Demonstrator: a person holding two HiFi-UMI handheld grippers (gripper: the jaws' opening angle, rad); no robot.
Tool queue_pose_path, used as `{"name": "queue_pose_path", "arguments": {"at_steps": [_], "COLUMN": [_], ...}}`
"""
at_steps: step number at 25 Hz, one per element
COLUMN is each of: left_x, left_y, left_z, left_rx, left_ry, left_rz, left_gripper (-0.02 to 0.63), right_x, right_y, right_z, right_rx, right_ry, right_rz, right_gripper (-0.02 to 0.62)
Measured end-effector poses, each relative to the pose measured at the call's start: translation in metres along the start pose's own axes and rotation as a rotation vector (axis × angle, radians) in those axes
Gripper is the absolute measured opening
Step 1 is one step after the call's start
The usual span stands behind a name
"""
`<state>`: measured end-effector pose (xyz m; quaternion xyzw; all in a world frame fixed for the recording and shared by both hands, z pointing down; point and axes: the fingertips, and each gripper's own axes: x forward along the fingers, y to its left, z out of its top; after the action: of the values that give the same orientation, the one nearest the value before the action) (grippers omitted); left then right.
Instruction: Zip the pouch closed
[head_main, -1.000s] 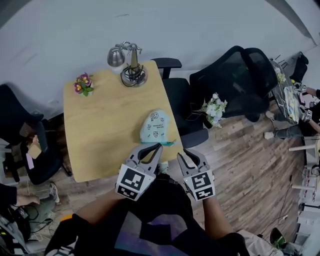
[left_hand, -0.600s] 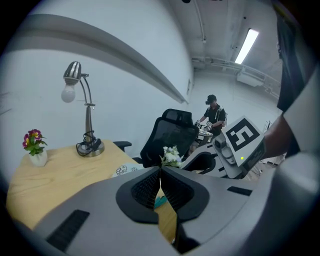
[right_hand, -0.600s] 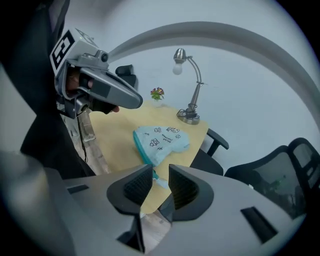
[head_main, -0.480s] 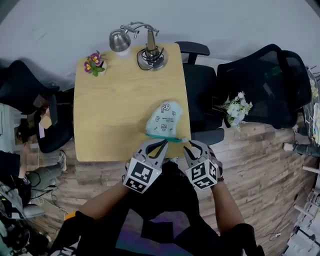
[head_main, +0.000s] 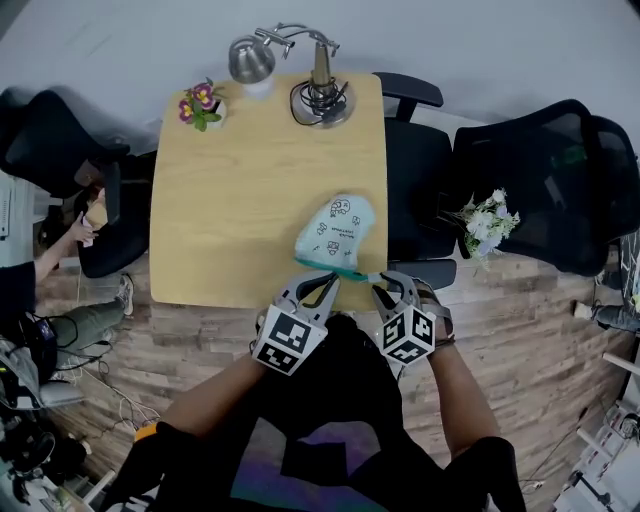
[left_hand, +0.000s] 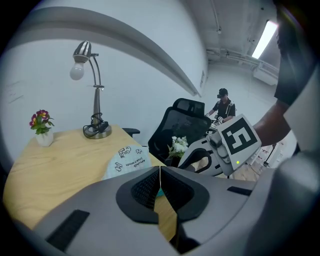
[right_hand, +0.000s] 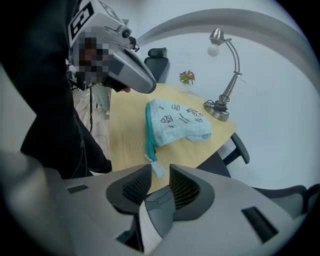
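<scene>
A light-blue printed pouch (head_main: 338, 230) lies on the wooden table (head_main: 230, 210) near its front right corner. Its teal zipper (head_main: 333, 268) runs along the side nearest me. My left gripper (head_main: 326, 283) hovers at the table's front edge just short of the zipper, shut and empty; its pads meet in the left gripper view (left_hand: 159, 174). My right gripper (head_main: 393, 284) sits beside the zipper's right end with its jaws opening. In the right gripper view (right_hand: 160, 172) the pale pull tab (right_hand: 156, 168) lies in the gap between its tips, untouched by the pads.
A desk lamp (head_main: 290, 60) and a small flower pot (head_main: 203, 103) stand at the table's far edge. Black office chairs (head_main: 425, 170) crowd the right side, with white flowers (head_main: 487, 222) by them. Another chair (head_main: 70, 170) and a person (head_main: 35, 275) are at the left.
Both grippers have sunk toward the table's front edge and closed in on the pouch's zipper. The right gripper has rolled and its jaws stand wider apart.
</scene>
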<state>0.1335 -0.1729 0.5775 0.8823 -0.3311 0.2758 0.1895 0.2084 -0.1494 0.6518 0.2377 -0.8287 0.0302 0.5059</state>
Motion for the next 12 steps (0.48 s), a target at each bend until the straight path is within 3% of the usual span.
{"name": "queue_pose_path", "arguments": {"at_steps": [8, 12], "left_x": [-0.001, -0.004], "left_y": [0.002, 0.001], "left_z": [-0.012, -0.012], "left_rx": [-0.011, 0.004], "left_ry": [0.025, 0.027], "left_rz": [-0.001, -0.013], "left_gripper": [0.014, 0.014], "right_x": [0.019, 0.015], "right_y": [0.008, 0.005], "right_z": [-0.003, 0.007], "right_rx": [-0.118, -0.086], "right_ry": [0.031, 0.006], "right_rz": [0.041, 0.050], "right_gripper": [0.111, 0.035]}}
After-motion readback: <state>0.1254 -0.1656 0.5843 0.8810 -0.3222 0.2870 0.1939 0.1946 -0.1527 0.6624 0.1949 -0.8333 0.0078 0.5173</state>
